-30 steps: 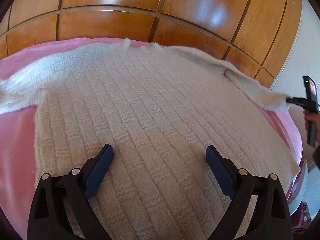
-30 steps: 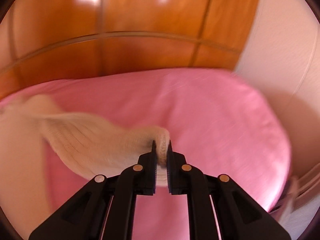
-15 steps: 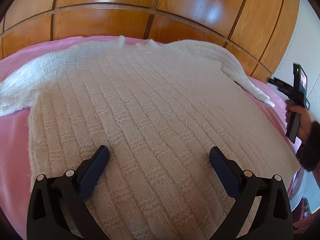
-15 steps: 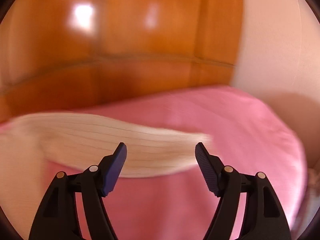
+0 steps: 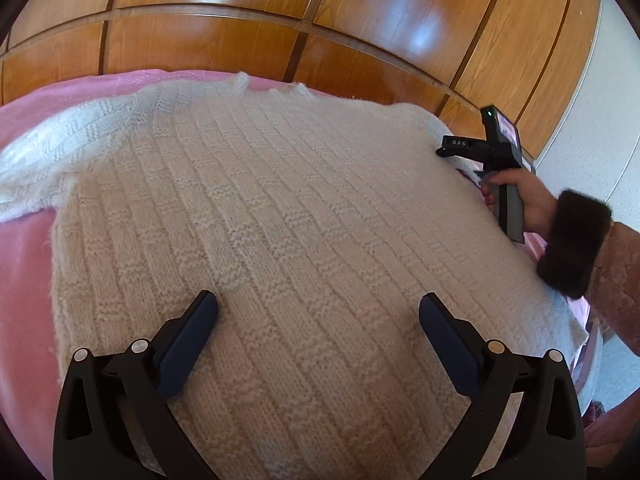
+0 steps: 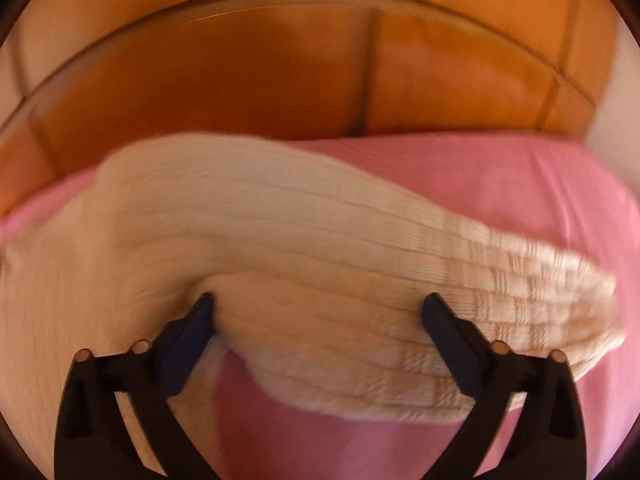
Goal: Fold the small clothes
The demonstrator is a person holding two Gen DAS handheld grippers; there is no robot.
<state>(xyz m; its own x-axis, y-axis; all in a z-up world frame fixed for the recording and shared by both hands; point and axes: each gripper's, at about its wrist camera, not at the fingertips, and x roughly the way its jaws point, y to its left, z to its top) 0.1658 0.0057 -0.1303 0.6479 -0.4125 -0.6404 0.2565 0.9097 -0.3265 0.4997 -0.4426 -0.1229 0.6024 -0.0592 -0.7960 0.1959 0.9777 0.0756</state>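
Glossy wooden wall panels [image 5: 240,40] rise behind a bed covered with a pink sheet [image 5: 24,280], and a pale wall [image 5: 612,120] closes the scene at the right. A cream knitted sweater [image 5: 280,220] lies spread flat over most of the bed, its surface worked in a basket-weave pattern of small raised blocks; one sleeve [image 5: 48,152] stretches out to the left, and the neckline lies at the far edge near the panels. The left gripper [image 5: 318,312] hovers over the lower body of the sweater, its jaws set wide and empty. At the right edge of the sweater, a hand [image 5: 524,192] in a dark furry cuff [image 5: 572,240] holds the right gripper [image 6: 318,308], whose body bears the letters "DAS". In the right wrist view, which is blurred, the jaws are opening and stand wide over the other sleeve [image 6: 360,280], which lies loose on the pink sheet and reaches to the right; the pads do not press on it.
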